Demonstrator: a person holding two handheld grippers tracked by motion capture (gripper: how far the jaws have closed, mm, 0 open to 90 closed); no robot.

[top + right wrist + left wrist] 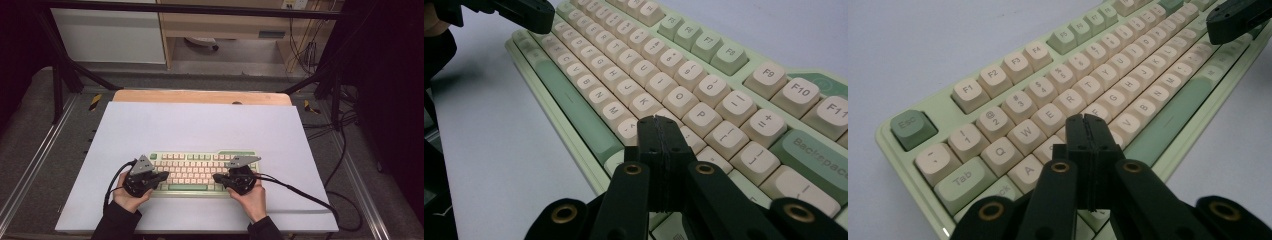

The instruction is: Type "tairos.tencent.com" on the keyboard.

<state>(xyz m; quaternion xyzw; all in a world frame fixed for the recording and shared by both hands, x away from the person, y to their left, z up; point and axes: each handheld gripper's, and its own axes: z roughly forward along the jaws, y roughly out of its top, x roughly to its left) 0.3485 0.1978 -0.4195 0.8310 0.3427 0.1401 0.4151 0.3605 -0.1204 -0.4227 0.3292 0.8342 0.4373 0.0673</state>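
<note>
Both black two-jaw grippers, left (161, 176) and right (218, 177), hovered with jaws pressed together, empty, over the pale-green, cream-keyed keyboard (202, 172) on the white sheet (200, 125); presses likely needed tips centred on one key.

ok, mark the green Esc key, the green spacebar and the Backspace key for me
Green square Esc key (912, 128), left gripper view, on its top face.
Long green spacebar (576, 112), right gripper view, on the middle of its top.
Green wide Backspace key (819, 159), right gripper view, on its printed top face.
</note>
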